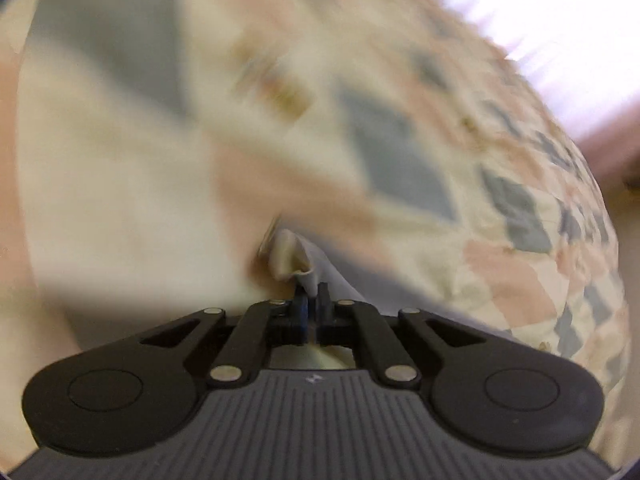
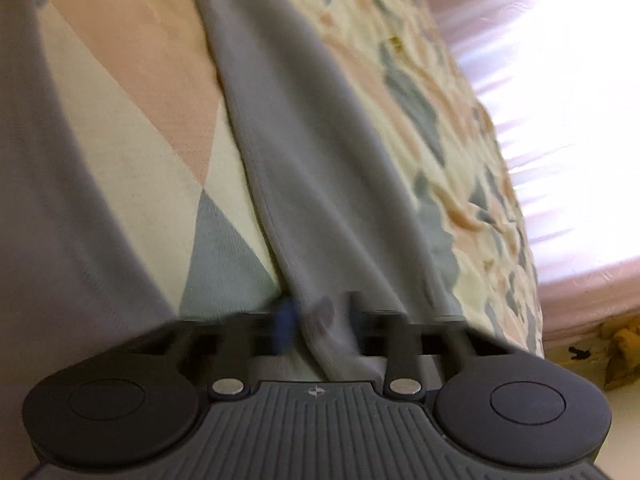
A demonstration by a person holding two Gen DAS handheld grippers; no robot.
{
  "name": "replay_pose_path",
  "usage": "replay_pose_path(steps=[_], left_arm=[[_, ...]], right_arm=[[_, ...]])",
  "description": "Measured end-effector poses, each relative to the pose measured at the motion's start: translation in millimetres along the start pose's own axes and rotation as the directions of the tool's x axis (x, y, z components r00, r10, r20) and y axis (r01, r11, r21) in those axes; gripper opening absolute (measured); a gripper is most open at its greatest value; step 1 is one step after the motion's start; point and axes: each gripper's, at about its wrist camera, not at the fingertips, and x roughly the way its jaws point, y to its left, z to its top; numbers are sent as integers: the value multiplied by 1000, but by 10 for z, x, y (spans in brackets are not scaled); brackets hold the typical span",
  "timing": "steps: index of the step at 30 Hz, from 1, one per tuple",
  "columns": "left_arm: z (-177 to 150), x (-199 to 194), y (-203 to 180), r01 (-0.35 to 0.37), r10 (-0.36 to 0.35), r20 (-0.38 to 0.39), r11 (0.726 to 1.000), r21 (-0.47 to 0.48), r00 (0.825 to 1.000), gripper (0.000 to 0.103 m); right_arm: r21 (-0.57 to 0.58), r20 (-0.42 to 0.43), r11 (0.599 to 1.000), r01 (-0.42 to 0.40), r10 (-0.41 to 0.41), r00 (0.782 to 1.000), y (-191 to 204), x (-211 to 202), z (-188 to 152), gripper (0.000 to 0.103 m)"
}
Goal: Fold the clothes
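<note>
A grey garment (image 2: pixel 304 140) lies as a long band across the patchwork bedspread (image 2: pixel 152 128). It runs down into my right gripper (image 2: pixel 320 314), whose fingers are shut on a bunched fold of it. More grey cloth (image 2: pixel 44 208) fills the left edge of that view. The left wrist view is blurred by motion. There my left gripper (image 1: pixel 314 300) has its fingers nearly together, shut on a small pale fold of cloth (image 1: pixel 294 258). A light grey sheet of that cloth (image 1: pixel 340 276) trails to the right behind the fingers.
The bedspread (image 1: pixel 400 152) of cream, pink and grey-blue patches covers the bed. A bright curtain (image 2: pixel 560 100) glows at the right. The bed's pink side (image 2: pixel 580 300) drops to a pale floor, where a yellow thing (image 2: pixel 624 340) lies.
</note>
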Motion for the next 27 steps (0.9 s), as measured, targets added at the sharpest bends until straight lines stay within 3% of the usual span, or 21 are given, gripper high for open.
replay_pose_path(steps=[3,5,7,10,12,13,15,16,19,24,26,27], left_arm=[[126,-287,-142,5,-28,132,985,170,991,1],[119,-339,-141,-35,-10,178,969,245,984,1],[30,-196,-83,-107,54,168,941,320,984,2],[-251,234,40,-180,182,36,887,426,983,7],[-410,252,80,-204,212,42,844,496,976,11],[-396,180,114,-206,212,43,847,490,976,14],[-238,17,184,-213,214,47,877,431,976,21],[-159,-65,219,-216,215,49,890,401,975,20],[30,41,176,-193,200,25,897,398,979,27],[315,451,4,-131,164,-36,884,448,986,52],[419,612,-59,-110,153,-57,878,466,987,49],[400,671,-50,-131,169,-38,872,472,985,36]], right_arm=[[88,57,996,-30,25,998,-162,-105,95,0],[158,109,985,-63,46,993,-266,-219,171,1],[197,115,975,-106,85,990,-283,-260,228,1],[174,22,970,-167,166,986,-124,-58,244,9],[168,14,974,-154,154,988,-106,-64,254,13],[183,20,970,-161,160,987,-162,-113,253,17],[254,61,948,-191,181,982,-318,-255,197,51],[300,84,931,-208,191,978,-424,-325,156,56],[426,102,874,-234,210,972,-706,-447,18,57],[610,34,767,-198,225,974,-970,-371,-191,56],[661,18,727,-188,235,972,-1012,-376,-270,56],[672,17,717,-185,234,972,-1013,-393,-308,56]])
